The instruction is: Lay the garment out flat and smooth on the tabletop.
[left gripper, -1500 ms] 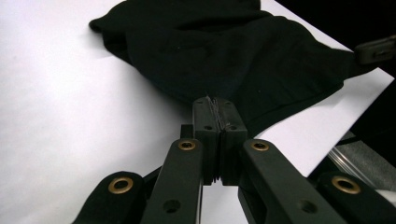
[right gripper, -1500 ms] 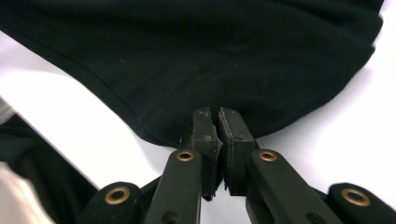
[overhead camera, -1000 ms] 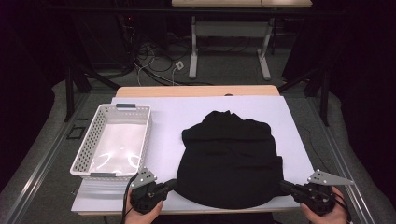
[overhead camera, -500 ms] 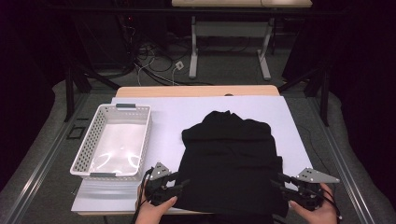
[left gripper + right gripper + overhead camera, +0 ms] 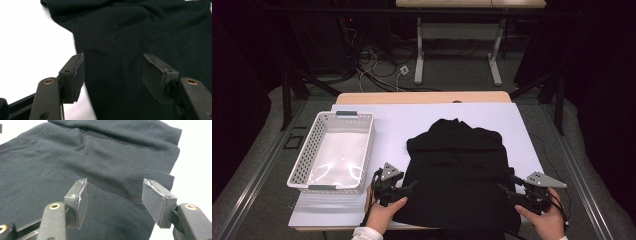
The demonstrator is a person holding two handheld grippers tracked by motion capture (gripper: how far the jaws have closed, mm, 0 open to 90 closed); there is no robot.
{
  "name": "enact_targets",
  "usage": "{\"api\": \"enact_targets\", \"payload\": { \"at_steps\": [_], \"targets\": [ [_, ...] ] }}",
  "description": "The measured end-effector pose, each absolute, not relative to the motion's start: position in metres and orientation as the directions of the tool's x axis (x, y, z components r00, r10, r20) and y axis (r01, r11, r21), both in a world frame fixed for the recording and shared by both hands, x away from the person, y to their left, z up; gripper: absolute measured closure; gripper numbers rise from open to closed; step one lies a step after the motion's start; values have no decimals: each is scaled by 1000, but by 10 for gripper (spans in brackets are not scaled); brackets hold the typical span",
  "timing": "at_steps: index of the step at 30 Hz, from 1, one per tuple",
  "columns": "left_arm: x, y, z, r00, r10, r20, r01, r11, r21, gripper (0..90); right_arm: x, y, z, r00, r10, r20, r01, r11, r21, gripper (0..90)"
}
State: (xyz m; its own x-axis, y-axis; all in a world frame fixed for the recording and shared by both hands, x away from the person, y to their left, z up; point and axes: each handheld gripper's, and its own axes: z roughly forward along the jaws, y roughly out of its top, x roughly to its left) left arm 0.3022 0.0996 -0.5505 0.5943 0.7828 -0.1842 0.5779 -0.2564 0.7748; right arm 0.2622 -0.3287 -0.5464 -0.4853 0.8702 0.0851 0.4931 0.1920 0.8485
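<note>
Both grippers, L & R, jaws wide apart, low.

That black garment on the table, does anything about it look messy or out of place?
The black garment is loosely folded, its far end bunched and creased, and its near edge hangs past the white mat. No damage shows. Both tongs, left and right, stand open at its near corners.

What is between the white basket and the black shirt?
Just bare white table between the basket and the black shirt, seen in the high view. Nearer the person, the left tool sits at the shirt's edge.
</note>
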Motion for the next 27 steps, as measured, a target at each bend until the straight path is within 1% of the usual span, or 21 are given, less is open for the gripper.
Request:
{"api": "enact_targets", "payload": {
  "at_steps": [5, 12, 16, 18, 21, 24, 27],
  "targets": [
    [316, 96, -553, 593, 791, -154, 572, -279, 772, 359, 273, -339, -553, -459, 884, 92, 509, 177, 842, 370],
    [336, 90, -556, 587, 794, -158, 594, -290, 751, 343, 287, -349, -558, -422, 900, 110, 536, 149, 831, 364],
    [342, 87, -559, 595, 788, -157, 607, -312, 731, 337, 294, -350, -564, -430, 895, 120, 561, 161, 812, 362],
    [343, 85, -562, 594, 784, -180, 631, -315, 709, 331, 295, -349, -565, -428, 895, 122, 572, 164, 804, 362],
    [341, 82, -562, 615, 773, -153, 615, -349, 707, 296, 294, -348, -564, -434, 894, 114, 570, 174, 803, 365],
    [338, 80, -560, 628, 759, -175, 628, -361, 690, 295, 293, -346, -565, -435, 892, 125, 598, 183, 780, 382],
    [334, 78, -560, 654, 733, -190, 621, -376, 687, 292, 291, -343, -565, -449, 886, 117, 602, 203, 772, 384]
  ]
}}
